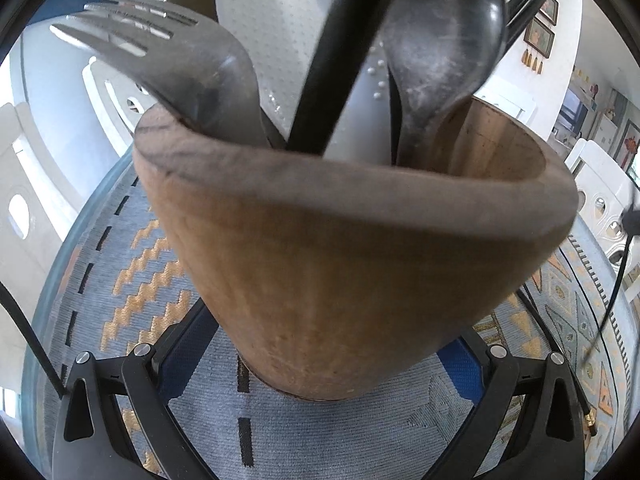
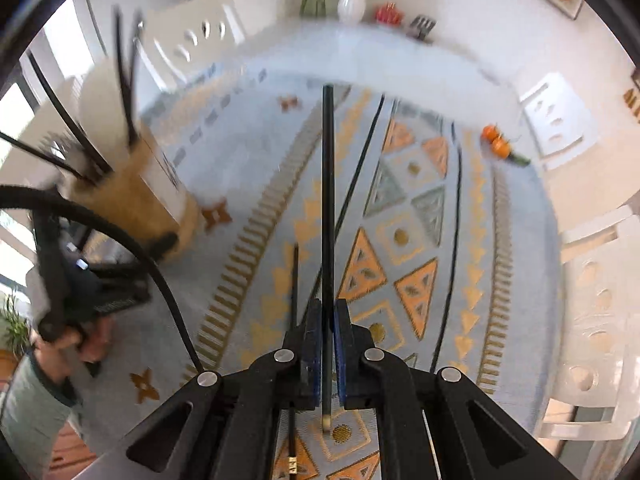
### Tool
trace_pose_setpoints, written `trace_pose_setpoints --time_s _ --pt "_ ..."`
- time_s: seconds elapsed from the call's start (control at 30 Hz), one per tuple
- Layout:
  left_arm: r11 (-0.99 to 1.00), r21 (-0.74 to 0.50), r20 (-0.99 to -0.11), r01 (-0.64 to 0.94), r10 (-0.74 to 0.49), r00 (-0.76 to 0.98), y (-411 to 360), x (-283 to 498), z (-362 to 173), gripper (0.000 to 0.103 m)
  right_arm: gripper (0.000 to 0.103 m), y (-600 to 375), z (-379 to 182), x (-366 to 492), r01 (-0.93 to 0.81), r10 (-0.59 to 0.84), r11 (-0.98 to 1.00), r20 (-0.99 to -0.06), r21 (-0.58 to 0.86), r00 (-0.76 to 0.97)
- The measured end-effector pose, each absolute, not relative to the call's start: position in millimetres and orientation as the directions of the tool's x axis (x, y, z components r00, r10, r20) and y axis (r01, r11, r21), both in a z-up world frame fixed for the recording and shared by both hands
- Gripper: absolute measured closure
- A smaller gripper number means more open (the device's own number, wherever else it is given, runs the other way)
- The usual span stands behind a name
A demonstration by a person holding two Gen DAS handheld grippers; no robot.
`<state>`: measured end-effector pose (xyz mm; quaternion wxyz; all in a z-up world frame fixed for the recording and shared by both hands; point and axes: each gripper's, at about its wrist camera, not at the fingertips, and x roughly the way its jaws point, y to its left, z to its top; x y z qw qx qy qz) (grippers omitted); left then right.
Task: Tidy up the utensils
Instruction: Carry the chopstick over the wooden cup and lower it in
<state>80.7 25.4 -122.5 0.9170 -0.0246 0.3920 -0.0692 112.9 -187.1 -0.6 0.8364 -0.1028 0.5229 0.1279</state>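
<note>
Currently a black chopstick (image 2: pixel 328 208) is clamped between the pads of the right gripper (image 2: pixel 328 344), held above the patterned cloth on the table (image 2: pixel 520 320), with more chopsticks (image 2: pixel 360 168) lying on the cloth nearby. The wooden holder (image 1: pixel 352 264) is gripped on both sides by the left gripper (image 1: pixel 332 364), seated on the cloth, and loaded with a fork (image 1: pixel 168 64), a dark spoon (image 1: pixel 440 48), a white paddle (image 1: pixel 264 24) and black sticks.
</note>
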Motion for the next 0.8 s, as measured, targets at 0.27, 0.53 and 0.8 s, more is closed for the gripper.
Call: trace_pose_setpoints --time_s 0.27,0.53,0.8 --pt "0.991 -0.087 -0.706 0.105 -0.136 0.695 17.6 72.6 -118.8 0.001 0.098 -179.8 89.3 107.3 -0.289 0.129 0.955 -0.778 -0.070 0.615" --pt "0.990 -0.095 -0.707 0.107 -0.142 0.693 17.4 71.1 -118.3 0.001 0.098 -143.4 172.0 98.8 -0.342 0.261 0.940 -0.659 0.007 0.706" --pt "0.989 -0.102 -0.707 0.107 -0.148 0.691 22.6 72.1 -117.9 0.001 0.098 -102.0 188.6 95.2 -0.410 0.353 0.909 -0.659 0.073 0.664"
